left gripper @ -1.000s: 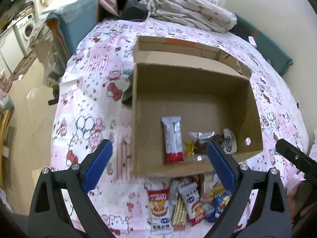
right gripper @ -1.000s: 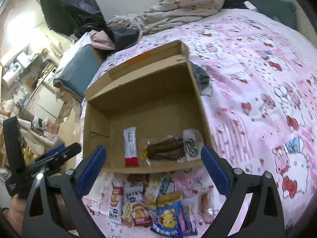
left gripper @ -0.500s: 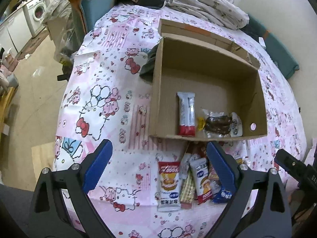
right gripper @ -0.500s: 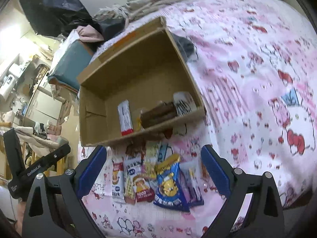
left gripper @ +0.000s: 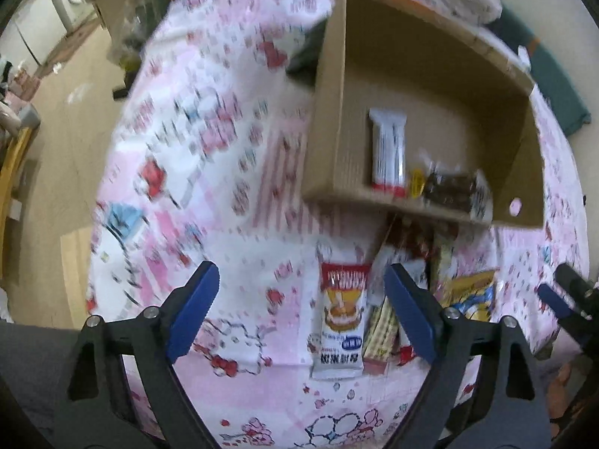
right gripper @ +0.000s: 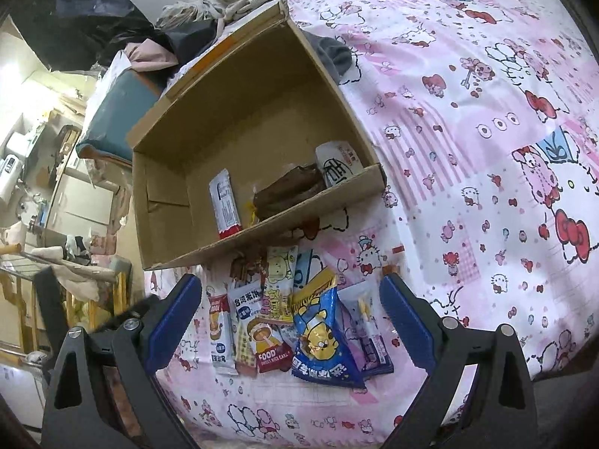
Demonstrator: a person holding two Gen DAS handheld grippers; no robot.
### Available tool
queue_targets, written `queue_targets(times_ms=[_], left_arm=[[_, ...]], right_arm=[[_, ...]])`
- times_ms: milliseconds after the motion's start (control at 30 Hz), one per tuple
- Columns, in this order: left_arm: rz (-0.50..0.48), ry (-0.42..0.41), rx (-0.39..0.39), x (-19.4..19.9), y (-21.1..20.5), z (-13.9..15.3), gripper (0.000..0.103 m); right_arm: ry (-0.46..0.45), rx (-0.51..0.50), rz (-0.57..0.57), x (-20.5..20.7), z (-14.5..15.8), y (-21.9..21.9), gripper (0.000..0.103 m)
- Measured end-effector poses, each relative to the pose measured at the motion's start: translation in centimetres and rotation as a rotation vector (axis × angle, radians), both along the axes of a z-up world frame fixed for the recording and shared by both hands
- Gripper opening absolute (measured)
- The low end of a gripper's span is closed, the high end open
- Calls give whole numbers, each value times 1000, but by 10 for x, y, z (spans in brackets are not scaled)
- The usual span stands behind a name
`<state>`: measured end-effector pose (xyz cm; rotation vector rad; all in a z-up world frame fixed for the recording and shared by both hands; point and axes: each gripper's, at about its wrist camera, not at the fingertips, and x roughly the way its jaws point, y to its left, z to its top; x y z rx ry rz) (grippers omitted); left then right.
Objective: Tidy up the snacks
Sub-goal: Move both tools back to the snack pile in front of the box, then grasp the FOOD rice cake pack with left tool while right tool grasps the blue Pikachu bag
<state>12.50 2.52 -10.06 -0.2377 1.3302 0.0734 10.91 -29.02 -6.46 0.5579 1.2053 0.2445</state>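
Red-bottomed packet (right gripper: 270, 351): "FOOD" and under it "SWEET RICE CAKE", in white.
White packet above it (right gripper: 245, 305): Chinese characters, "台湾米饼".
Blue triangular bag (right gripper: 322, 340): white Chinese characters along its lower edge, too distorted to read.
Left wrist view: blurred, nothing legible.

Both wrist cams look steeply down at bed, fairly close; both share cardboard box (left gripper: 423, 86) (right gripper: 239, 112), snack pile (left gripper: 378, 310) (right gripper: 295, 321) lower centre
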Motion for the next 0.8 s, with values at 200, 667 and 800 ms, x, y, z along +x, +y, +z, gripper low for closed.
queue_targets(times_ms=[200,667,800], left_arm=[[-42,156,-3,-2,-19,-48,78],[-76,214,38,-4,-23,-51,28],[-60,192,19,-6,-18,-40,28]], right_arm=[[26,4,-5,4,-7,-1,98],[117,-81,80,2,-27,8,59],[200,-92,136,-2,-47,20,60]])
